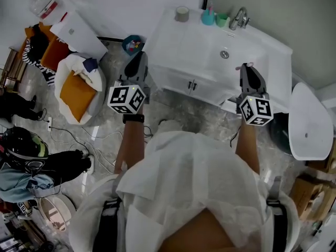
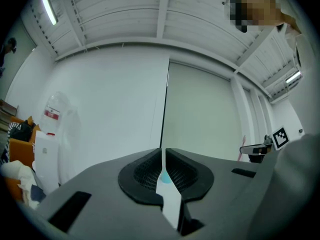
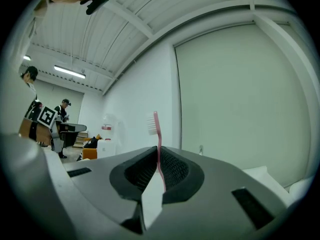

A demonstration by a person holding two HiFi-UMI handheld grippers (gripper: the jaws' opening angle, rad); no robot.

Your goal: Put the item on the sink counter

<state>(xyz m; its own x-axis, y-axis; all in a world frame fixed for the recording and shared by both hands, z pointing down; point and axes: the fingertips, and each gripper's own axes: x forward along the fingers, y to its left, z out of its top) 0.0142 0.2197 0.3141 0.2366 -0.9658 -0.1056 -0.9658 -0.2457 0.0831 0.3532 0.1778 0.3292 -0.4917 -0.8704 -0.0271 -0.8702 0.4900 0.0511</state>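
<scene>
A pink toothbrush (image 3: 156, 134) stands upright between the jaws of my right gripper (image 3: 158, 164), bristle head up and clear of the pads. In the head view that right gripper (image 1: 245, 68) hangs over the front edge of the white sink counter (image 1: 189, 41), near the basin with its drain (image 1: 224, 54), and the toothbrush tip (image 1: 248, 64) barely shows. My left gripper (image 1: 140, 58) is held left of the counter, above the floor. In the left gripper view, the left gripper (image 2: 164, 165) has its jaws closed to a thin slit with nothing gripped.
At the counter's back stand a grey roll (image 1: 182, 13), a teal cup (image 1: 208, 18), a green cup (image 1: 222, 20) and the faucet (image 1: 240, 18). A white lidded fixture (image 1: 310, 122) is on the right. White bags with an orange cushion (image 1: 77, 88) and a crouching person (image 1: 26, 151) are on the left.
</scene>
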